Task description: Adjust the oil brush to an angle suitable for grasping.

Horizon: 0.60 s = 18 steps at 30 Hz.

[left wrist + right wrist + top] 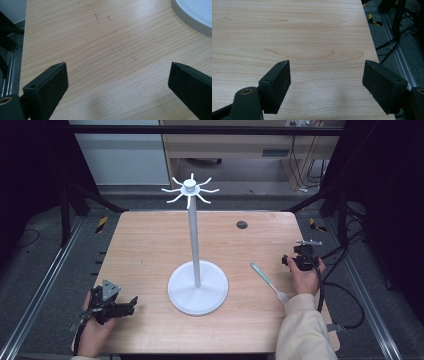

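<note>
White stand (196,270) upright at the middle of the wooden worktop (150,245): round flat base, thin pole, ring of curved hooks (190,191) at the top, all bare. Edge of that base also at the upper right corner of the left gripper view (197,15). Fork (270,283) with a pale green handle lying flat to the right of the base, apart from it, tines toward the near edge, handle angled away to the left. Small dark round hole (242,224) in the worktop farther back on the right.

Left tool (131,304) low at the near left corner, held in the left hand (95,330), jaws spread wide and pointing right toward the base, with bare wood between them. Right tool (295,259) near the right edge, held in the right hand (304,279), just right of the fork without touching it; jaws likewise wide apart over bare wood, gripping nothing. Cream sleeve (305,330) on the right forearm. Cables (345,285) trailing off the right side onto the grey floor (50,285).
</note>
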Available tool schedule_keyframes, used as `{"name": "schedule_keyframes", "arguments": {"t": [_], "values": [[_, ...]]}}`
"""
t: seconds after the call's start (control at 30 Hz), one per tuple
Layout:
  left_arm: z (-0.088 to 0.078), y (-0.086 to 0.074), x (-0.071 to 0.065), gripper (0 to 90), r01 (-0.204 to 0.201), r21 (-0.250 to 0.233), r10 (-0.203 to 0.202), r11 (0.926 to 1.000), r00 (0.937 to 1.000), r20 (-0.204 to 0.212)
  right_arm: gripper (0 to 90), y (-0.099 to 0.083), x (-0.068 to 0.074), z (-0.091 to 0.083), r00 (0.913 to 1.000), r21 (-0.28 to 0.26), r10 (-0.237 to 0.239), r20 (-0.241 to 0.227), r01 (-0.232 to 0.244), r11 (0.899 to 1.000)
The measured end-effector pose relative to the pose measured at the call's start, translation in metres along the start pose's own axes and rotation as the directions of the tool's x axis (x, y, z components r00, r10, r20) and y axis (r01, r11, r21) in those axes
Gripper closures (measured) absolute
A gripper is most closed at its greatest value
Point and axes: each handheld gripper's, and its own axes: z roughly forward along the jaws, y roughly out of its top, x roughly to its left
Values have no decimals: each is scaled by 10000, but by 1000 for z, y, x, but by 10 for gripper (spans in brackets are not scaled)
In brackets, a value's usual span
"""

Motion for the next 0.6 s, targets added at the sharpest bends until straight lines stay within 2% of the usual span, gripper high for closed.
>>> {"name": "schedule_keyframes", "arguments": {"t": [0.07,0.1,0.13,0.23,0.37,0.43,0.53,0.6], "values": [[0,0,0,23,-1,-9,1,10000,10000,1,230,0,0,-1,9997,41,-99,-216,100,9999],[0,0,0,23,-1,-9,1,10000,10000,1,230,0,0,-1,9997,41,-99,-216,100,9999],[-1,0,0,23,-9,-14,9,10000,10000,5,231,-1,2,-1,9991,108,-350,-240,352,9993],[-1,0,-1,23,-32,-24,32,10000,10000,17,231,-1,3,-1,9989,148,-401,-241,405,9991],[0,0,-1,23,-54,5,54,10000,10000,36,246,-2,7,-1,9966,326,-754,-330,764,9965],[0,0,-1,23,-44,3,44,10000,10000,29,269,-1,12,-2,9944,312,-998,-359,1009,9944],[0,0,-1,23,-33,0,33,10000,10000,35,281,0,14,-3,9937,282,-1023,-465,1037,9942],[0,0,-1,23,-54,6,54,10000,10000,38,322,-1,17,-4,9909,340,-1183,-644,1206,9921]]}}
